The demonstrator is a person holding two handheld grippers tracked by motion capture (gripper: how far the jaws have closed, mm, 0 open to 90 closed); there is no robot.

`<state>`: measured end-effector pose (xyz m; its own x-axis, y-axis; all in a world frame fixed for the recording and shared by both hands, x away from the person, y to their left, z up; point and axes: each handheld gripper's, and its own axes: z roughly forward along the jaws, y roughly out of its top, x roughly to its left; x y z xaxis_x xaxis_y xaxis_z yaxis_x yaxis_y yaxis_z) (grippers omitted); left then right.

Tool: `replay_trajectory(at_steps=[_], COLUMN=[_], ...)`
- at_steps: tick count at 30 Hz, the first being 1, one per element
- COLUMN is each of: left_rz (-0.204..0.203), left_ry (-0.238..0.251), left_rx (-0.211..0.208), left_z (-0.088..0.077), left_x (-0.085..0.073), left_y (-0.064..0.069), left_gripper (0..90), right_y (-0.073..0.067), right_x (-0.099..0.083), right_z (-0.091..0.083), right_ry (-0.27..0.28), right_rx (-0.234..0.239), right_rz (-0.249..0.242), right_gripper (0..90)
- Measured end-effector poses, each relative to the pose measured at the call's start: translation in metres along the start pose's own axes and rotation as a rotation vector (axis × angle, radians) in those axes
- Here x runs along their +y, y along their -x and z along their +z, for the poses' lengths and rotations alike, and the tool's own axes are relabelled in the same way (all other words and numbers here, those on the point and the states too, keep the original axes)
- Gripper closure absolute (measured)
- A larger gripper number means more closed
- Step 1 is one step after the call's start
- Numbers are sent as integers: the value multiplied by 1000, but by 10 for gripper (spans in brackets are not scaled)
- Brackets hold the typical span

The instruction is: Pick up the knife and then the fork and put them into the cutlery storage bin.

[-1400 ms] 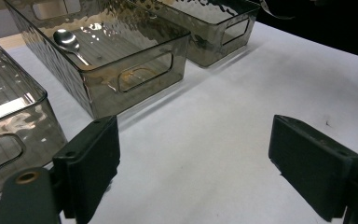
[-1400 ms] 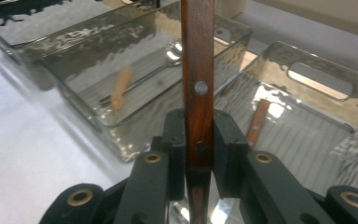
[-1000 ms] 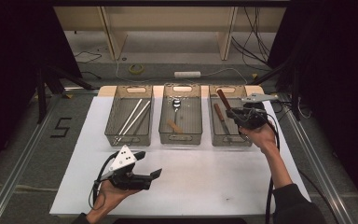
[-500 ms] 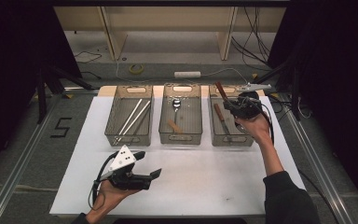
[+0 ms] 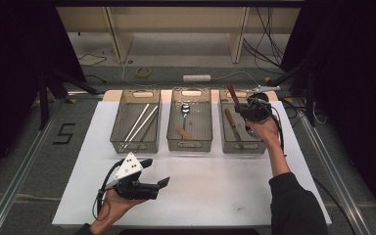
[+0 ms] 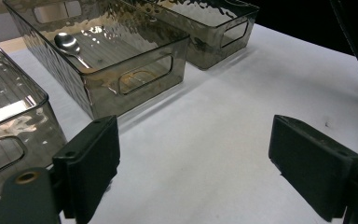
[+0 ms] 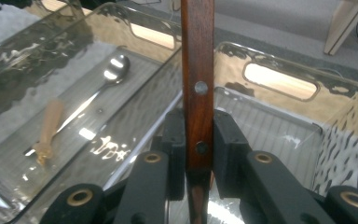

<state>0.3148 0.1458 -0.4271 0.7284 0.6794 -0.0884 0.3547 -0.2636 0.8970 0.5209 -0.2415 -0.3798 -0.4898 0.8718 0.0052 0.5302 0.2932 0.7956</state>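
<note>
1. Right gripper view: the right gripper [image 7: 198, 154] has its 2 jaws pressed on a wooden handle [image 7: 198, 70] with 2 rivets; the handle runs straight up between them, its long axis in line with the jaws, pointing away from the camera.
2. Its top end is cut off at the frame edge, and what lies below the pads is too dark to make out, so the blade end cannot be told.
3. High view: the handle [image 5: 232, 93] sticks up and back over the far end of the right bin [image 5: 242, 144], above a second wooden-handled piece [image 5: 231, 120] lying inside.
4. The left gripper [image 5: 159, 185] rests near the front of the white mat [image 5: 215, 181], jaws wide apart, nothing between them.
5. Farther off, the middle bin [image 5: 190, 142] holds a spoon [image 5: 185, 110].
</note>
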Motion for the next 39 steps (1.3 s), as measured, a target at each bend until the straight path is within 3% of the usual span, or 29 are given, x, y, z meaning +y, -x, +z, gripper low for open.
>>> replay_trajectory(at_steps=[23, 39], left_rz=[5, 8], left_ry=[-6, -1], left_rx=[-2, -1], left_z=[0, 1], left_x=[0, 0], left_y=[1, 2], left_gripper=[160, 160], right_y=[5, 6], right_x=[-4, -8], right_z=[25, 32], right_ry=[-60, -94], right_rx=[-70, -72], right_rz=[52, 70], right_gripper=[776, 773])
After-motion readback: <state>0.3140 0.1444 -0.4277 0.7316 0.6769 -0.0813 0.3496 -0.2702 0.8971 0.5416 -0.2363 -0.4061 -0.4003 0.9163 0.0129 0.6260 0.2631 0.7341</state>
